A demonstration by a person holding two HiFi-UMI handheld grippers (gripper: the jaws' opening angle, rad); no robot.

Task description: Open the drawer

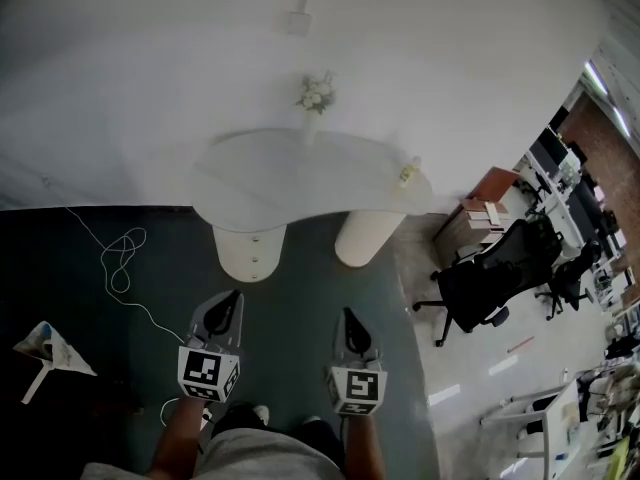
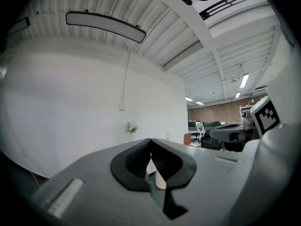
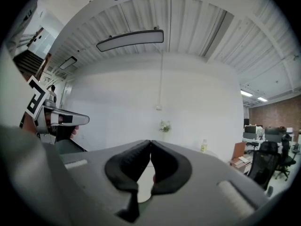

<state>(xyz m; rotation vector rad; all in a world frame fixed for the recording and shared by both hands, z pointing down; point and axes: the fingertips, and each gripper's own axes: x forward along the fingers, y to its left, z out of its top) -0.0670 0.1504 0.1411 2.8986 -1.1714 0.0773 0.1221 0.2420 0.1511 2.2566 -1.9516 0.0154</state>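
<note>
A white curved table stands against the wall on two round pedestals. The left pedestal carries drawer fronts with small knobs; the right pedestal is plain. My left gripper is shut and empty, held over the dark floor a little short of the left pedestal. My right gripper is also shut and empty, beside it and short of the right pedestal. In the left gripper view the jaws meet with nothing between them, and in the right gripper view the jaws do the same.
A vase of white flowers stands at the table's back edge and a small bottle near its right end. A white cable loops over the floor at left. A black office chair and a low cabinet stand to the right.
</note>
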